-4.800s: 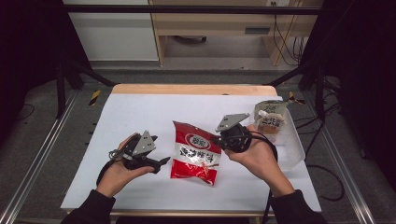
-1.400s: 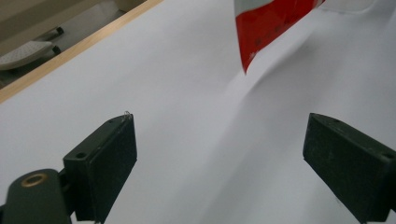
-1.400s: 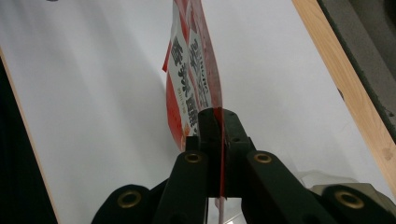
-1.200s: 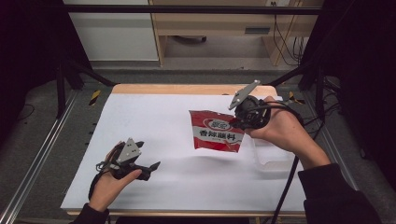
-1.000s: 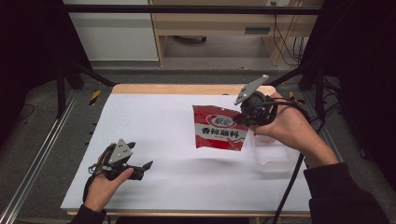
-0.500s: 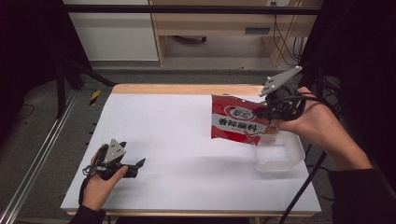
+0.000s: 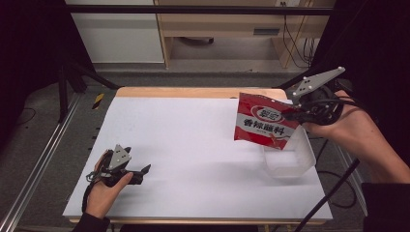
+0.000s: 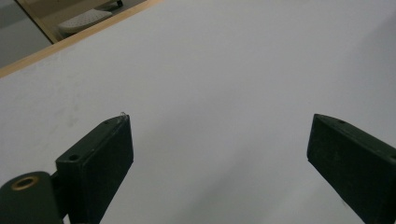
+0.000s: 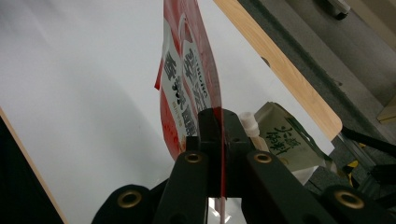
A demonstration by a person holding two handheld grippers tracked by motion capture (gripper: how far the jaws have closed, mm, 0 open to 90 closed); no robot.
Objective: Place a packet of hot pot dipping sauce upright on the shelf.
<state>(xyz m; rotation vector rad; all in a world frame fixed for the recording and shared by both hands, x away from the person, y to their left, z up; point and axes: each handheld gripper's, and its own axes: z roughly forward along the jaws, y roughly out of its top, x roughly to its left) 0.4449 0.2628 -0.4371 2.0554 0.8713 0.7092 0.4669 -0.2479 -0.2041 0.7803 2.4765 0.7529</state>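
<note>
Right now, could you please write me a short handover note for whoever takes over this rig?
Right gripper: shut on the edge of the red printed snack packet, held in the air above the clear plastic tub at the table's right edge.
Left gripper: open, empty, low over the white table.
In the tub: a pale spouted pouch.
Done: packet lifted and carried to the tub.
Left: probably lower the packet into the tub and release.

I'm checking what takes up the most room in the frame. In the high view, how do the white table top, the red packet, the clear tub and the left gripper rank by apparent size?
1. White table top, by far the largest.
2. Red packet, held up by the right gripper, so nearer the camera.
3. Clear tub, partly hidden behind the packet; ranks 2 and 3 are unsure.
4. Left gripper, smallest.
</note>
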